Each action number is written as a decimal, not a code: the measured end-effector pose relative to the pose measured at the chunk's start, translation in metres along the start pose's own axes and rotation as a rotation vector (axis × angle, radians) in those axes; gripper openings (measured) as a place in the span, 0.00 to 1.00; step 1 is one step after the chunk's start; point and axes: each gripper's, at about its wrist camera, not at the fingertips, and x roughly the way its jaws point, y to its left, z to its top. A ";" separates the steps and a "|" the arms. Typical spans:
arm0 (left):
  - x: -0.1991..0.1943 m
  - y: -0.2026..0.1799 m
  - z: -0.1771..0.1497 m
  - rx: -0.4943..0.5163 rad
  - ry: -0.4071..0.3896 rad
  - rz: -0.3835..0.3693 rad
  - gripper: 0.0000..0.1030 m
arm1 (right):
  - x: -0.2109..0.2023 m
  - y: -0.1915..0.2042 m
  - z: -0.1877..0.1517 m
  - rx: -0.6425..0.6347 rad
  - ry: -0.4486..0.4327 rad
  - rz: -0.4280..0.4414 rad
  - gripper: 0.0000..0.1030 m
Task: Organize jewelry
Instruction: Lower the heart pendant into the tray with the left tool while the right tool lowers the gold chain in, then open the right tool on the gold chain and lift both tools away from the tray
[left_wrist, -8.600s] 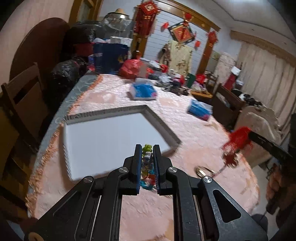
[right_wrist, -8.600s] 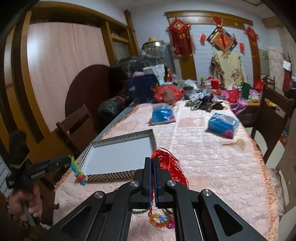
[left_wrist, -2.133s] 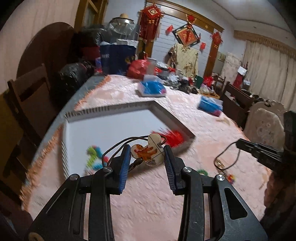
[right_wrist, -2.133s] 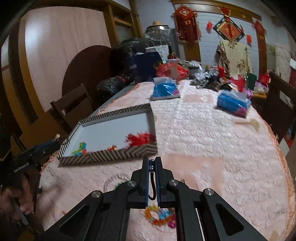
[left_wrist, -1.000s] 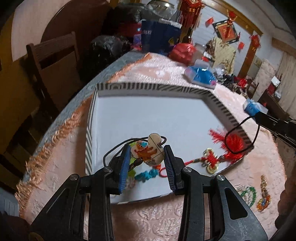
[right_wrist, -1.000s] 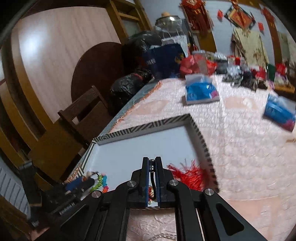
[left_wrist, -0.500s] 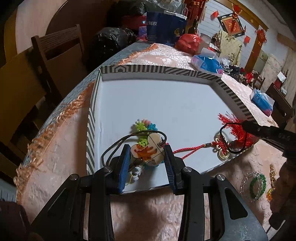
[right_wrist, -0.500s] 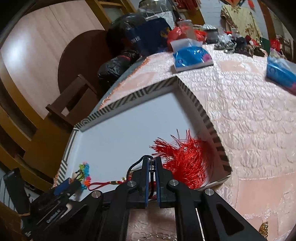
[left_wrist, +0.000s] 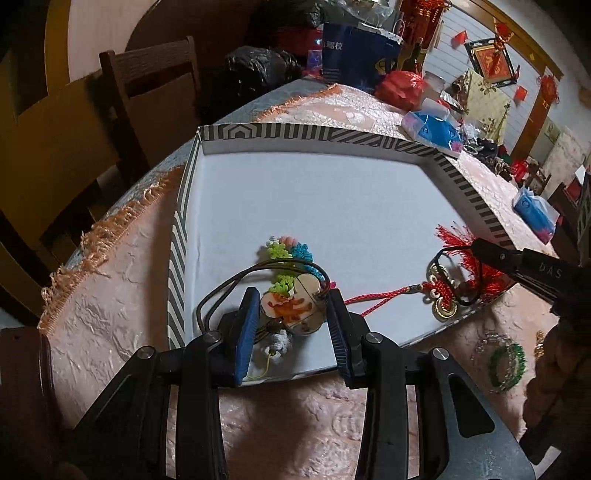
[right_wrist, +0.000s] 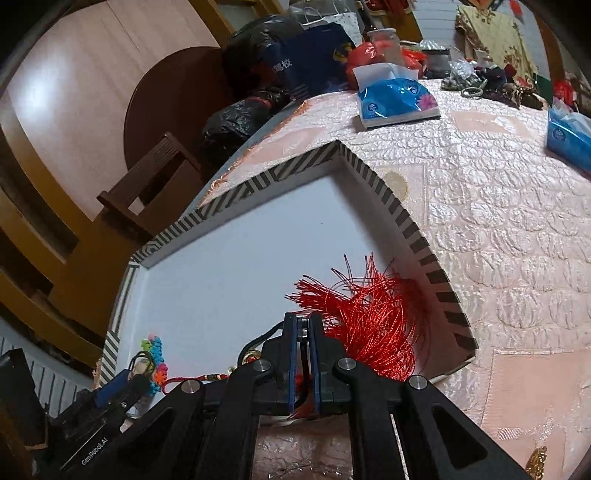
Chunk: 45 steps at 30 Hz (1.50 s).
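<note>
While the left gripper (left_wrist: 291, 314) clamps a pendant (left_wrist: 293, 308), the nearly closed right gripper's (right_wrist: 303, 334) load stays hidden

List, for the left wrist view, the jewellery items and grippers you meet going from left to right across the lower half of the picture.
Left gripper holding the pendant → red knot ornament → right gripper pinching the black cord → green bead bracelet on the tablecloth.

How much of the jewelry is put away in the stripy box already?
Inside the striped box: the colourful knotted charm and red tassel. In hand: the left gripper pinches a painted pendant while the right gripper pinches its black cord. Left outside: the green bracelet.
</note>
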 end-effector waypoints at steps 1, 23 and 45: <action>0.000 0.001 0.001 -0.002 0.000 -0.002 0.37 | -0.001 -0.001 0.000 0.002 0.001 0.004 0.05; -0.055 -0.026 -0.002 0.177 -0.069 0.017 0.76 | -0.128 0.002 -0.046 -0.176 -0.109 -0.260 0.35; -0.040 -0.098 -0.095 0.390 0.039 -0.118 0.76 | -0.194 -0.048 -0.130 0.067 -0.207 -0.398 0.40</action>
